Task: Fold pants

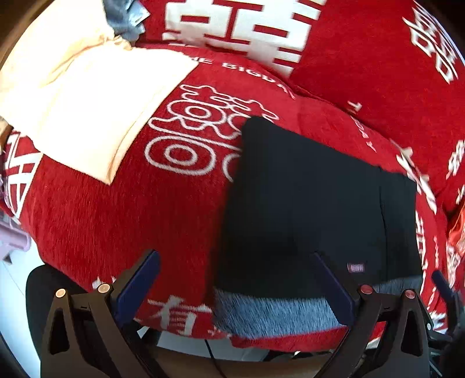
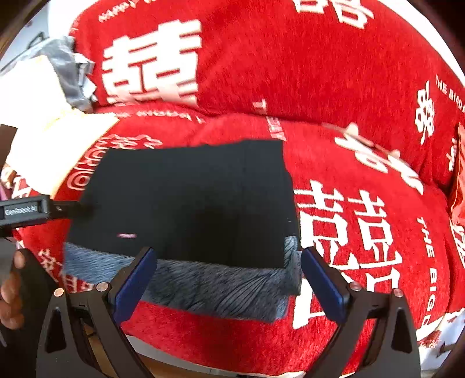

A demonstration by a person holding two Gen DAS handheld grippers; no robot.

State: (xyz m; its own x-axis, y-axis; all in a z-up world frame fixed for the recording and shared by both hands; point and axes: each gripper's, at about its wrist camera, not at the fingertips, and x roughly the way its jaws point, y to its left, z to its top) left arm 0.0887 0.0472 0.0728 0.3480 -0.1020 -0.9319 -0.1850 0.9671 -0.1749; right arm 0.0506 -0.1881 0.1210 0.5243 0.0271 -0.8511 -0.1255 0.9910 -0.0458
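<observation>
Pants, black and folded into a flat rectangle with grey fleecy lining showing along the near side, are lying near the front edge of a red sofa cover printed with white Chinese characters and "THE BIG". Both the left gripper and right gripper are hovering with fingers spread wide, holding nothing; a small pinkish label on the pants is staying unreadable.

pants tag: too small and blurry to read | grey bundle at sofa's back-left corner: cut off by frame edge | hand: mostly out of frame
</observation>
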